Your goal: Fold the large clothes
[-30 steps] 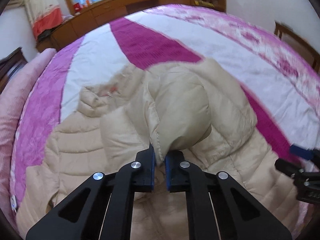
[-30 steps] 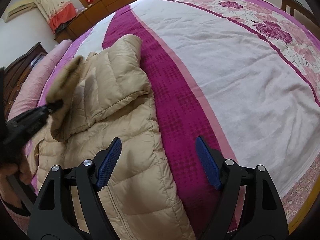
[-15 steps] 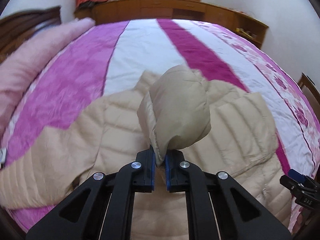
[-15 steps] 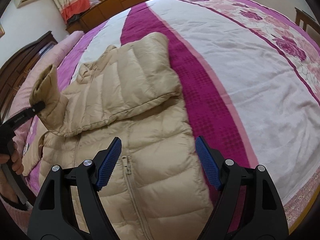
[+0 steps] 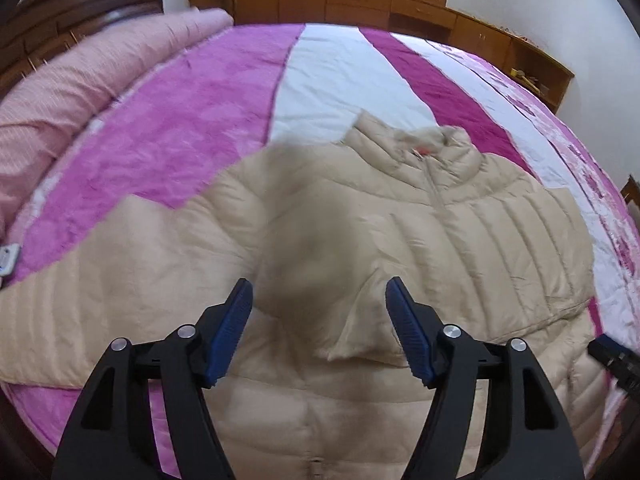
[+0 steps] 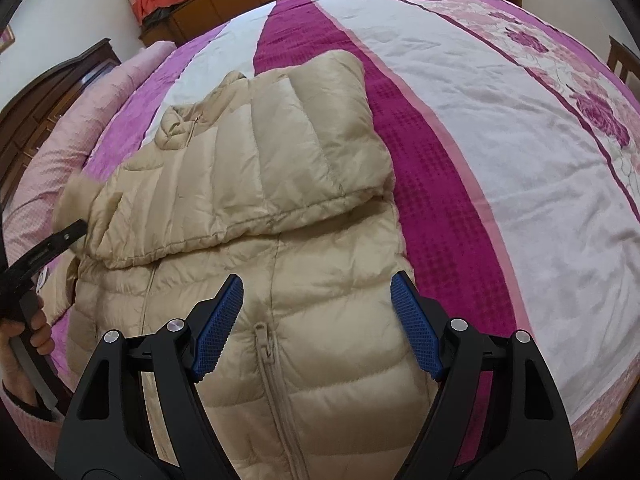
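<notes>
Both grippers wide and empty — left gripper (image 5: 318, 316) nearer the sleeve (image 5: 316, 264) lying crosswise on the jacket (image 6: 320, 340), right gripper (image 6: 316, 316) over the zip

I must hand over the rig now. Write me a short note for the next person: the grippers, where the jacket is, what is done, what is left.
Left gripper: open, holding nothing, above the sleeve cuff, which is blurred.
Right gripper: open, holding nothing, above the jacket front near the zipper.
Beige puffer jacket: front up on the striped bedspread, collar toward the far side.
Done: one sleeve is folded across the chest.
Left: the other sleeve lies spread out to the side; fold it in, then fold the body.
</notes>
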{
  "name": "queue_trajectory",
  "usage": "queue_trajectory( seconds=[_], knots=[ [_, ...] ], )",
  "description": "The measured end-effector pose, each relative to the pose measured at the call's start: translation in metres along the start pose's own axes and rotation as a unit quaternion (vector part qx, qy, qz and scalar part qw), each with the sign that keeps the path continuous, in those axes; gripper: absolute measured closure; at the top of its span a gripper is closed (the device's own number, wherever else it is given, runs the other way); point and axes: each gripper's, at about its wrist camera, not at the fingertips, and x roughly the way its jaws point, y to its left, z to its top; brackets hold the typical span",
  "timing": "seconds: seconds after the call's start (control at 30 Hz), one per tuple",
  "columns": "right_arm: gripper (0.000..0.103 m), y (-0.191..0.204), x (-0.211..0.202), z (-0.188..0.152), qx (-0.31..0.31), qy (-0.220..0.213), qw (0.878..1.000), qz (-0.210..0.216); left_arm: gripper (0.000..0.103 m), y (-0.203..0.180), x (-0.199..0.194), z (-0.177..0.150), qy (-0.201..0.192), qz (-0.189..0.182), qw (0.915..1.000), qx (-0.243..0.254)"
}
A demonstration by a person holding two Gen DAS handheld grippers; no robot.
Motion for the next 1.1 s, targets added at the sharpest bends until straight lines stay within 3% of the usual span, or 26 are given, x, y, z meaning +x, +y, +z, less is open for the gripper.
queue_trajectory(
  seconds=[0.23,0.37,0.5,0.7,0.87,1.1],
  knots=[
    [0.027,0.000,0.010,0.027,-0.006,-0.016,1.000,-0.013,0.035,0.026,0.007,-0.003,0.004,0.034,0.9991,-0.026],
    [0.027,0.004,0.027,0.046,-0.004,-0.015,1.000,-0.023,0.035,0.032,0.030,-0.001,0.024,0.060,0.9978,-0.014],
    [0.027,0.010,0.052,0.054,-0.021,-0.007,0.998,-0.055,0.035,0.031,0.049,0.005,0.029,0.066,0.9974,-0.002],
    [0.027,0.002,0.067,0.055,-0.020,-0.010,0.998,-0.066,0.029,0.031,0.063,0.013,0.035,0.055,0.9978,0.011],
    [0.027,0.004,0.057,0.049,-0.032,-0.022,0.998,-0.051,0.021,0.029,0.052,0.014,0.031,0.051,0.9982,0.012],
    [0.024,0.011,0.011,0.028,-0.044,-0.046,0.997,-0.032,0.016,0.024,0.009,0.002,0.013,0.037,0.9988,0.029]
  ],
)
